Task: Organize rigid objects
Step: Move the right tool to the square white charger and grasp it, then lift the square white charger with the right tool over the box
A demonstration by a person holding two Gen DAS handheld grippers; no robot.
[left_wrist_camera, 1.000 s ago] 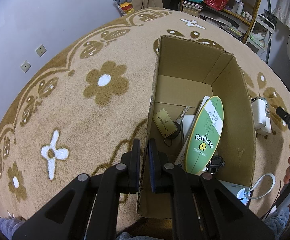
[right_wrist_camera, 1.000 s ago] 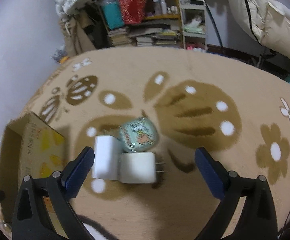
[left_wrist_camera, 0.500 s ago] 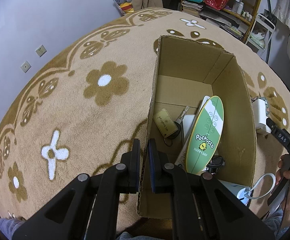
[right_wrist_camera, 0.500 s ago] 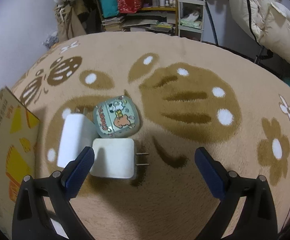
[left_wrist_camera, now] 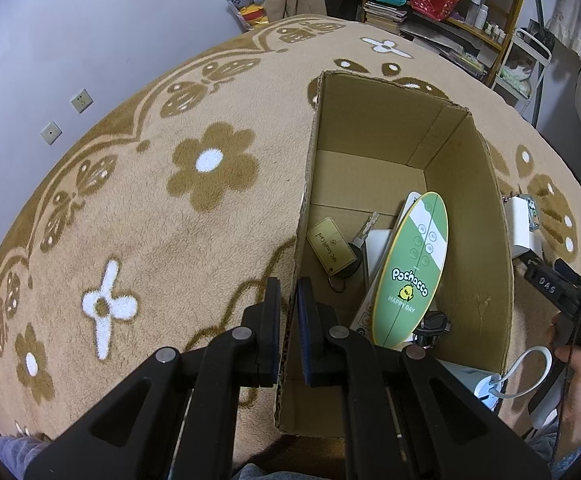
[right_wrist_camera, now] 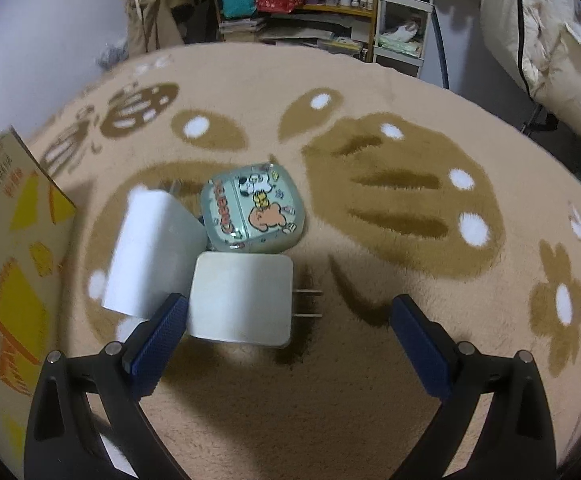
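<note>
Rug (right_wrist_camera: 370,400): tan, flower-patterned, filling both views; everything rests on it.
Cardboard box (left_wrist_camera: 486,280): right half of the left wrist view, open-topped, already holding a green board, a key tag and keys.
Left gripper (left_wrist_camera: 288,332): lower centre, clamped tight on the box's near wall, pointing steeply down, steadying it.
Right gripper (right_wrist_camera: 286,334): jaws spread wide, nothing held, angled down over the chargers.
White charger (right_wrist_camera: 240,298): lower centre of the right wrist view, prongs pointing right, touching a second white block (right_wrist_camera: 154,252) and a cartoon-printed case (right_wrist_camera: 254,212).
Step judged: grasp the pronged charger.
Doing it well: centre it between the pads, since the left pad sits at its edge; close across the flat sides without nudging its neighbours.
</note>
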